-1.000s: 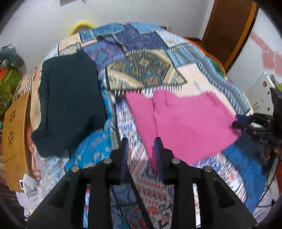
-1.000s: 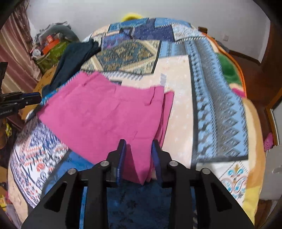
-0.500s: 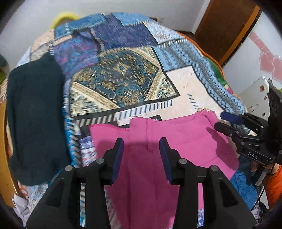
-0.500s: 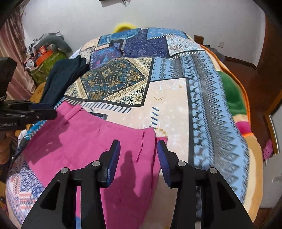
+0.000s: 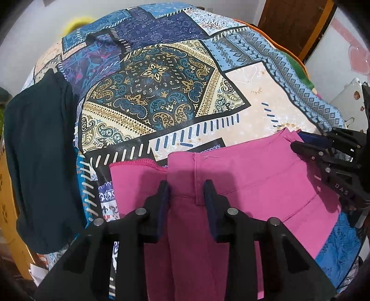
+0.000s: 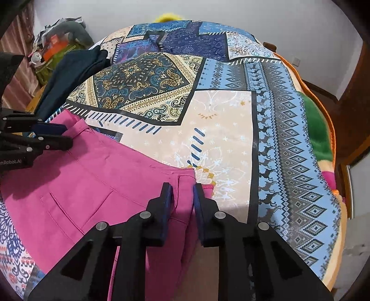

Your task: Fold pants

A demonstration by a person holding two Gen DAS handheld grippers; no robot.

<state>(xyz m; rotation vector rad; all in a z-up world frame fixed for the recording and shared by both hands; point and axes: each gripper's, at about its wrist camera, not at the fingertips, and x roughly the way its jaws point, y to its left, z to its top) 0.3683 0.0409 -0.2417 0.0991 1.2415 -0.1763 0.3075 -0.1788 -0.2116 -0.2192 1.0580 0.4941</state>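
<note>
Lying on the near part of a bed covered with a patchwork-printed blanket point(image 5: 175, 92) in blue, cream and gold, the magenta cotton pants point(image 5: 242, 196) are spread flat, with the waistband turned toward the far side and a second layer of the same cloth showing under their left edge. The left gripper point(image 5: 186, 192), black with dark blue pads, hangs over the middle of the pants with its two fingers parted, one on each side of a belt loop; whether the pads touch the cloth I cannot tell, but nothing is pinched between them. In the right wrist view the right gripper point(image 6: 182, 196) stands at the right corner of the waistband of the pants point(image 6: 92, 185), its fingers also apart, with the cloth edge passing between them and not squeezed. Each gripper is seen from the other camera at the side of the pants, near the far corners of the cloth. A dark teal folded garment point(image 5: 39, 157) lies on the left part of the blanket point(image 6: 226, 129), well apart from the pants. On the far right a brown wooden door point(image 5: 296, 20) stands against the white wall.
</note>
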